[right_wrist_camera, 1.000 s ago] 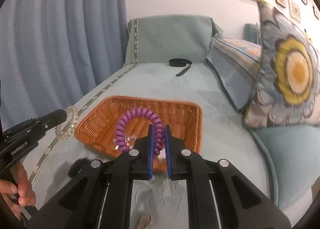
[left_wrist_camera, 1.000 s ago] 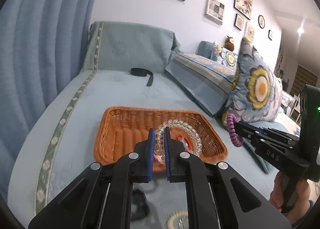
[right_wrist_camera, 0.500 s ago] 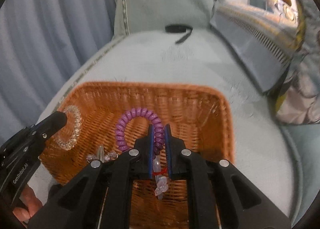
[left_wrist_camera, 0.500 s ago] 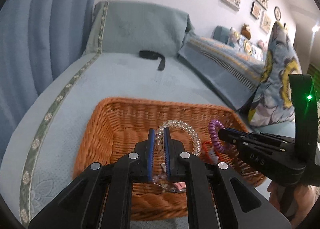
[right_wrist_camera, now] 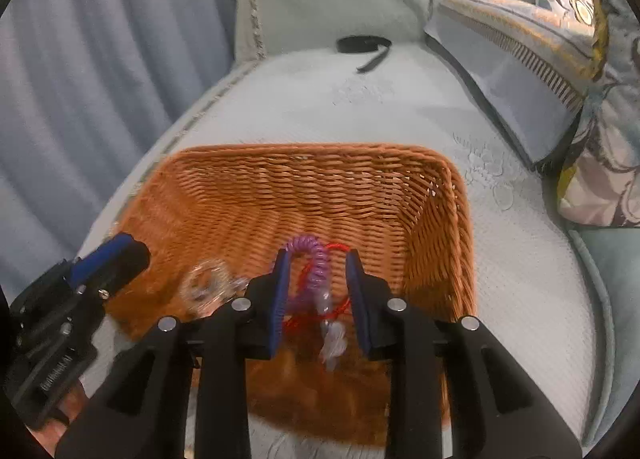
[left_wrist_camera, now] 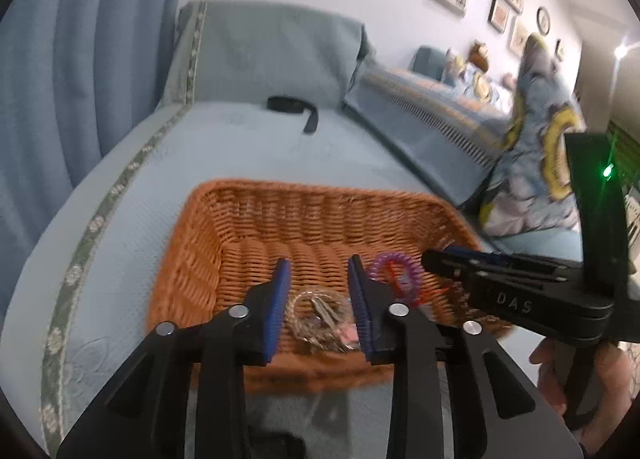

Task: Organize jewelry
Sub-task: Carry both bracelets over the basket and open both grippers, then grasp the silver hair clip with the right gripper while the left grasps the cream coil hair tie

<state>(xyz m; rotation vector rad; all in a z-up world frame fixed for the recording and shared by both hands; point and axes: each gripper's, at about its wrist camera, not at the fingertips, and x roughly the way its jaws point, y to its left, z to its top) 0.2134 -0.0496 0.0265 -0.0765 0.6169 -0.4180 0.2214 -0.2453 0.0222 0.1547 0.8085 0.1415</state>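
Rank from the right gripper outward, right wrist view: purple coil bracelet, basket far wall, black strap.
1. purple coil bracelet: between the open fingers of the right gripper, in the basket.
2. basket far wall: beyond it.
3. black strap: far end of the cushion.

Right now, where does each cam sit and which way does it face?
Left wrist: on the left gripper, looking down its open jaws into the basket, clear coil below; right gripper and a hand show at right.
Right wrist: on the right gripper, angled down into the basket, purple coil between open jaws; left gripper at left.
Shared: basket, both coils, sofa, black strap.
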